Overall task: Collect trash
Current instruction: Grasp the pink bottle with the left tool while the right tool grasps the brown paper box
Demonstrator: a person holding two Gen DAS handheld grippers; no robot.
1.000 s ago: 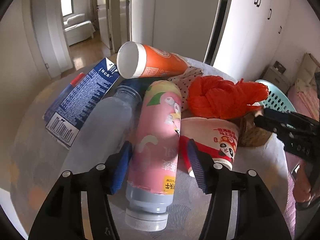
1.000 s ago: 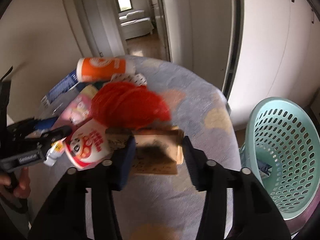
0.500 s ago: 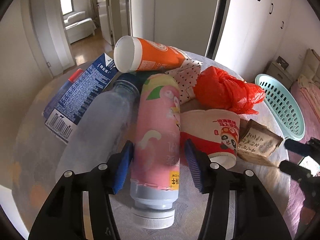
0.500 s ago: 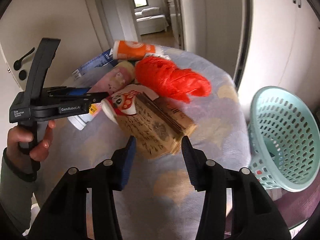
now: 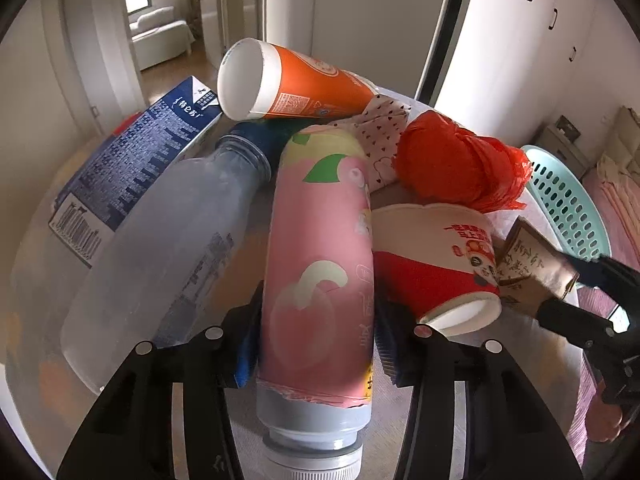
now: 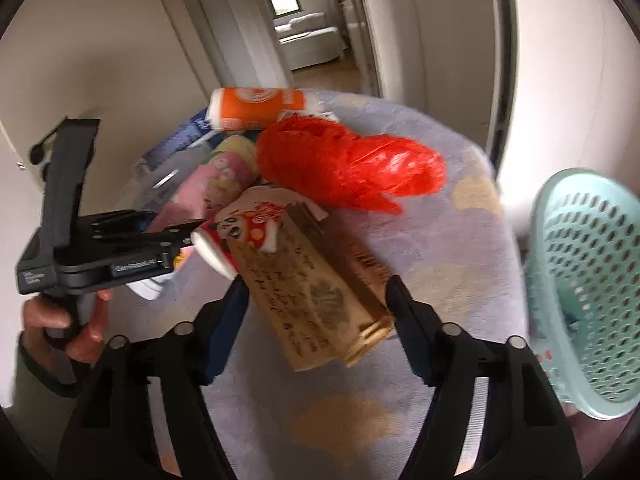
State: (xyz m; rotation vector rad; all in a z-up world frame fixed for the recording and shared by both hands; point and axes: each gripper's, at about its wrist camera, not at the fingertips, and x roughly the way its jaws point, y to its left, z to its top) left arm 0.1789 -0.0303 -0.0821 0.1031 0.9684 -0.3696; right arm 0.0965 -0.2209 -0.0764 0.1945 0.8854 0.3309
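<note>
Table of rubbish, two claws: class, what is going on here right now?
A person is clearing trash with a claw in each hand. The left claw is closed on the pink bottle, which lies in the pile on the table. The right claw holds the brown paper bag, tilted. The teal basket stands at the right beside the table.

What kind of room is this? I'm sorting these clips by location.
Most likely a home, perhaps a bedroom or hallway: white wardrobe doors, a doorway to a room with a sofa or bed, and a cloth-covered table beside a teal basket.
</note>
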